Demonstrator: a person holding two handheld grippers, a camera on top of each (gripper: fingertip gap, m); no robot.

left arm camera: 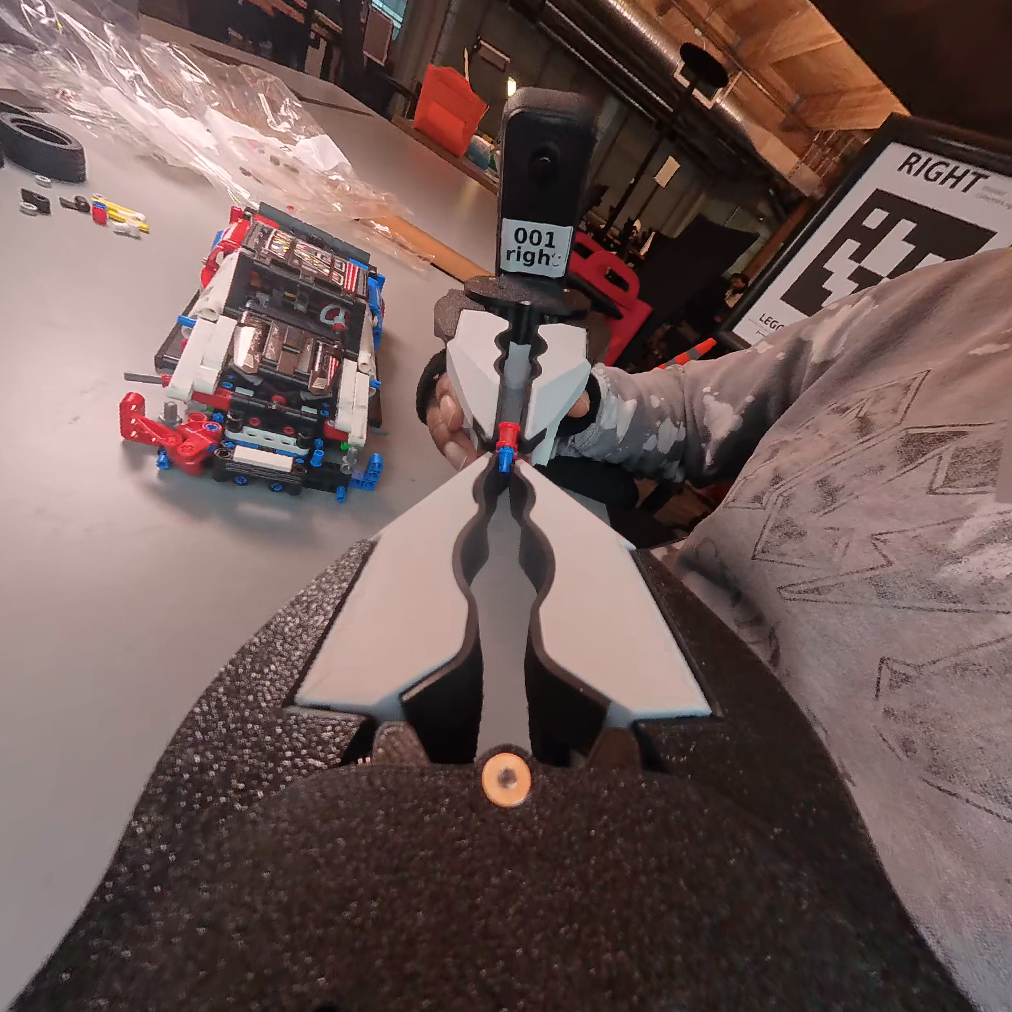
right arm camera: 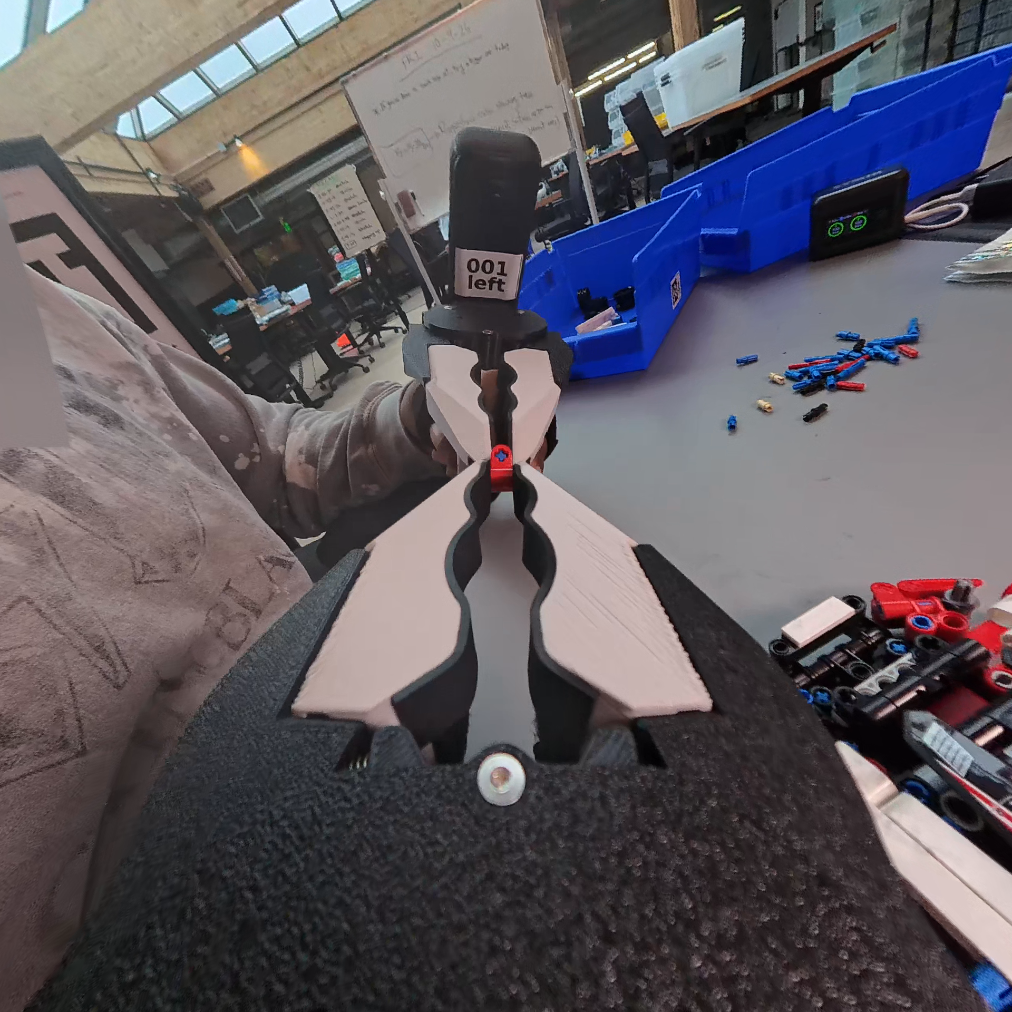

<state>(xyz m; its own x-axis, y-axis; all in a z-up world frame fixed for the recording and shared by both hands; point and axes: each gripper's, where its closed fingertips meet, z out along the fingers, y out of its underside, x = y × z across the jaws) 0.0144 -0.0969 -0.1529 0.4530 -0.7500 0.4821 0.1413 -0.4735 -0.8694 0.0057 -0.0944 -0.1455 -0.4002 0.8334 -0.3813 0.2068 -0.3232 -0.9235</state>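
Observation:
The two grippers meet tip to tip in the air above the grey table (left arm camera: 82, 547). In the left wrist view, my left gripper (left arm camera: 506, 464) is shut on a small blue pin (left arm camera: 505, 453). The pin's far end sits in a small red connector (left arm camera: 508, 432). My right gripper (right arm camera: 501, 477) is shut on that red connector (right arm camera: 501, 472), and the pin's blue end (right arm camera: 499, 454) shows in the connector's hole. Each gripper also shows in the other's view, head-on: the right gripper (left arm camera: 509, 438) and the left gripper (right arm camera: 499, 450).
A red, white, black and blue brick-built car (left arm camera: 274, 361) stands on the table to the left; it also shows in the right wrist view (right arm camera: 903, 657). Clear plastic bags (left arm camera: 219, 126), a black tyre (left arm camera: 41, 148), loose pins (right arm camera: 854, 361) and blue bins (right arm camera: 630, 285) lie around. A person's grey sleeve (left arm camera: 712, 394) is close. The grippers are tip to tip, or close to it.

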